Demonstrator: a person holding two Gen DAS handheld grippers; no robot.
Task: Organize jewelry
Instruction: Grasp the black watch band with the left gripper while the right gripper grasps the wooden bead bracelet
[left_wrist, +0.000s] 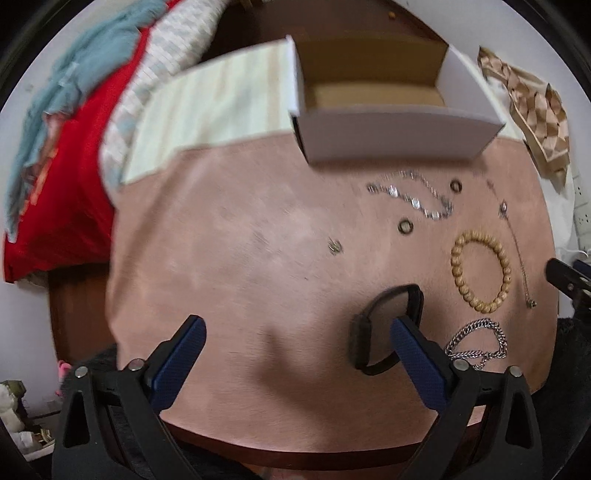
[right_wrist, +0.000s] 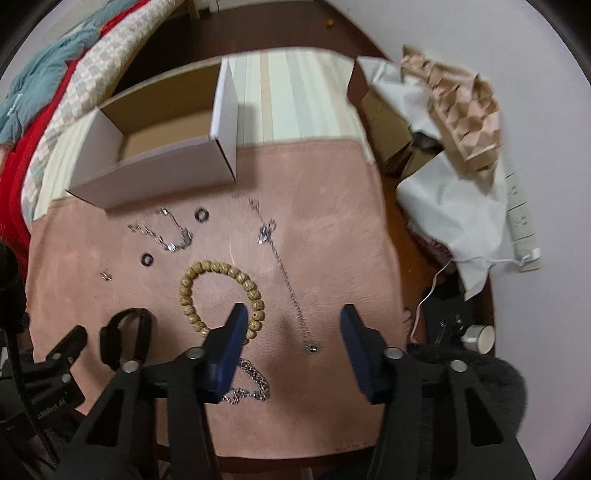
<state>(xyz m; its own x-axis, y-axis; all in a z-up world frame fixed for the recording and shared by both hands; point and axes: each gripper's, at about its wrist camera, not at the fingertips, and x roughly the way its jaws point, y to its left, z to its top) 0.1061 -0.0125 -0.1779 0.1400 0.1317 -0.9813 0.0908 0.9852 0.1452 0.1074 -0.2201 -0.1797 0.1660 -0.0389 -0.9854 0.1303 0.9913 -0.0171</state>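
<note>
Jewelry lies on a pink mat (left_wrist: 240, 240). A wooden bead bracelet (left_wrist: 480, 275) (right_wrist: 221, 295), a black band (left_wrist: 386, 328) (right_wrist: 125, 338), a silver chain bracelet (left_wrist: 476, 343) (right_wrist: 247, 384), a crystal necklace (left_wrist: 413, 197) (right_wrist: 166, 236), two dark rings (left_wrist: 405, 226) (left_wrist: 456, 185), a small earring (left_wrist: 335, 246) and a thin pendant chain (left_wrist: 517, 251) (right_wrist: 288, 280) lie there. An open white box (left_wrist: 388, 136) (right_wrist: 159, 173) stands at the mat's far edge and looks empty. My left gripper (left_wrist: 299, 332) is open above the mat, left of the black band. My right gripper (right_wrist: 293, 319) is open above the pendant chain's near end.
Red, teal and checked cloths (left_wrist: 74, 147) pile at the left. A striped cloth (right_wrist: 303, 99) lies beyond the mat. A white bag (right_wrist: 450, 210), a folded paper piece (right_wrist: 461, 110), a power strip (right_wrist: 521, 221) and a small cup (right_wrist: 480, 336) sit at the right.
</note>
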